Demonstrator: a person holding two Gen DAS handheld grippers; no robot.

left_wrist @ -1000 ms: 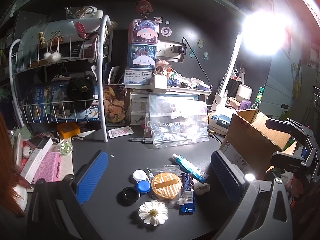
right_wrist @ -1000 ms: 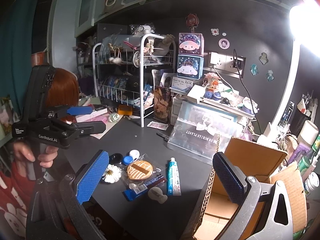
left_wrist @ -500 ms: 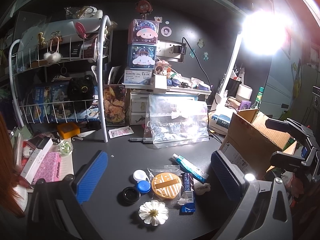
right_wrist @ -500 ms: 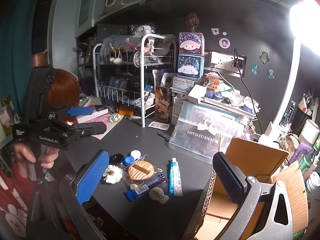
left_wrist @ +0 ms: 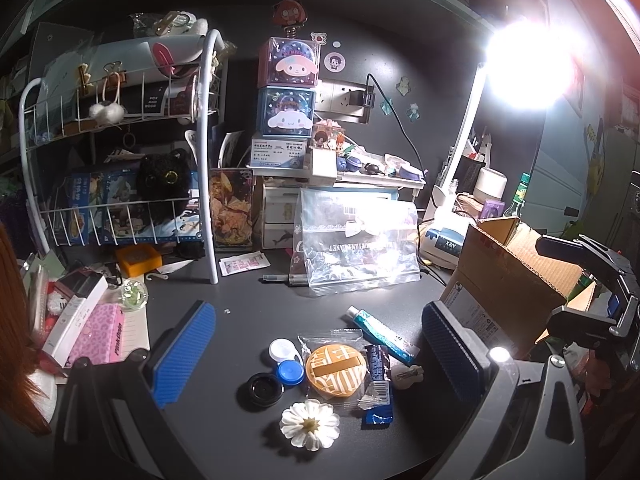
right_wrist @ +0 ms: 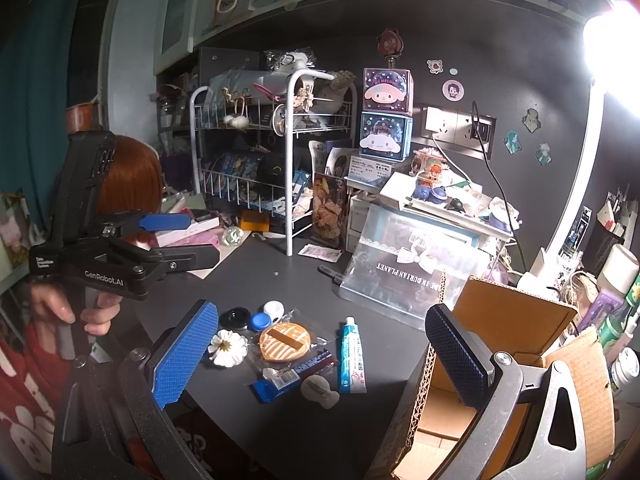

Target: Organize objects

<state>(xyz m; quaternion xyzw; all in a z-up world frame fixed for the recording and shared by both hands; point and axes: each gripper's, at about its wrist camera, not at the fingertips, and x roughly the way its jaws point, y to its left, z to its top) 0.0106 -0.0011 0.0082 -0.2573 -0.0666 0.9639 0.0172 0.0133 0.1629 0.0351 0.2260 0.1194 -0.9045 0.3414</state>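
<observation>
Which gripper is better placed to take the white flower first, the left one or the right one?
Probably the left. In its view the white flower lies low between the open fingers of the left gripper. In the right gripper's view the flower sits beside its left finger, off centre.

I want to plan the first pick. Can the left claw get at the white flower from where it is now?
Probably yes. The left claw is open above the desk, and the white flower lies uncovered at the near edge of the pile, nothing on top.

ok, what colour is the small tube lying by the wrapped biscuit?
Teal and white small tube, white cap; right wrist view shows it best.
</observation>
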